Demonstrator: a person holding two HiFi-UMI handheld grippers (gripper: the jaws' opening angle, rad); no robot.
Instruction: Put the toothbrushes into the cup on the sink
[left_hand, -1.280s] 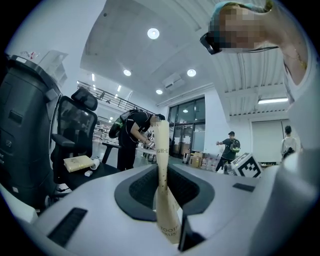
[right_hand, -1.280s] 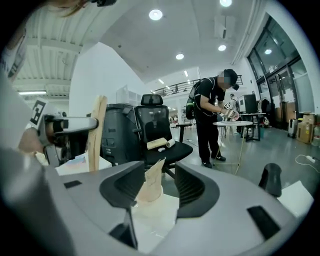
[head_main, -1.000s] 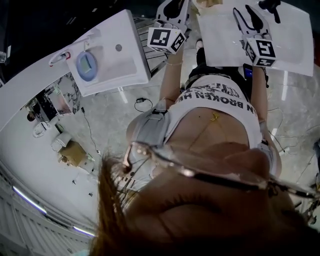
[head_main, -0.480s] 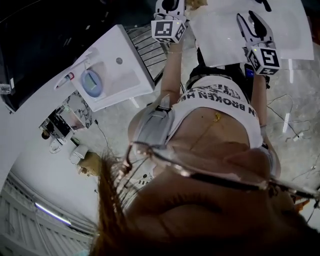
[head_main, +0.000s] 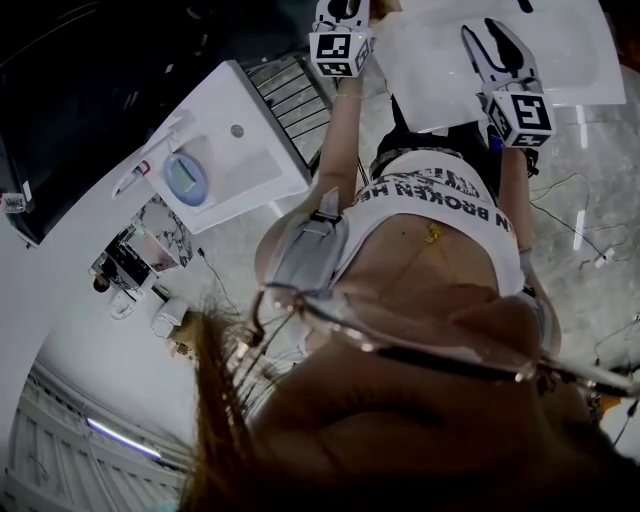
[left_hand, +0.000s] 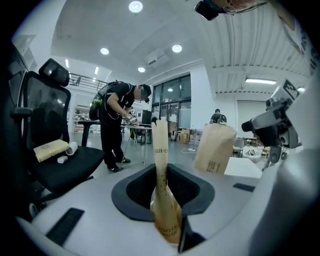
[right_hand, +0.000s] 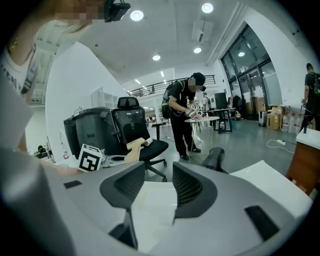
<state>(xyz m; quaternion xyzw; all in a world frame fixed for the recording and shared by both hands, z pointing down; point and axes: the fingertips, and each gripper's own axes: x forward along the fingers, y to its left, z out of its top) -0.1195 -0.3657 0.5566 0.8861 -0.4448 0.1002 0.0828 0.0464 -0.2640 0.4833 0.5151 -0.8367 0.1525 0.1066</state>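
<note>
Toothbrush, slim and white, lies on the sink at its left rim, just left of the cup. Only the head view shows these three. Right of the sink and well apart from it is the left gripper. Its own view shows the jaws a little apart and clamped on a wrapped toothbrush, upright in brown paper. Farther right of the sink, the right gripper has its jaws pressed on a flat white pack. The head view shows neither load.
</note>
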